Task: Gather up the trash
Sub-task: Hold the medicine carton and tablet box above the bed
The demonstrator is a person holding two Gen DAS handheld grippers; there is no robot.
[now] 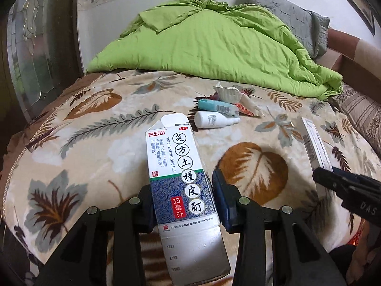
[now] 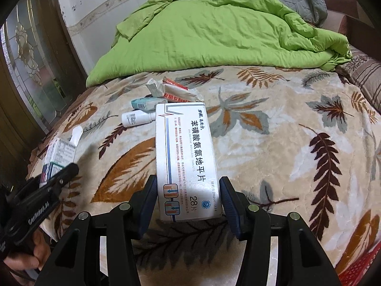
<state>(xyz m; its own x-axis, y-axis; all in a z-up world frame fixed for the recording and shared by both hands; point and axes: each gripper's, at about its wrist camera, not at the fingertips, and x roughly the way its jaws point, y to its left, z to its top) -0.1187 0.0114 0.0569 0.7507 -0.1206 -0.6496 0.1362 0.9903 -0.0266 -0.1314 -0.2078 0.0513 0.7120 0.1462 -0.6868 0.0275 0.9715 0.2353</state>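
Observation:
My left gripper is shut on a blue-and-white medicine box with an open top flap, held above the leaf-patterned blanket. My right gripper is shut on a flat white tablet box. Each gripper shows in the other's view: the right one with its white box at the right, the left one with its box at the left. More trash lies further back on the blanket: a white bottle, a teal box, a crumpled white wrapper and a red-and-white tube.
A rumpled green quilt and a grey pillow lie at the far side of the bed. A dark wooden door with patterned glass stands at the left. A striped cushion is at the right.

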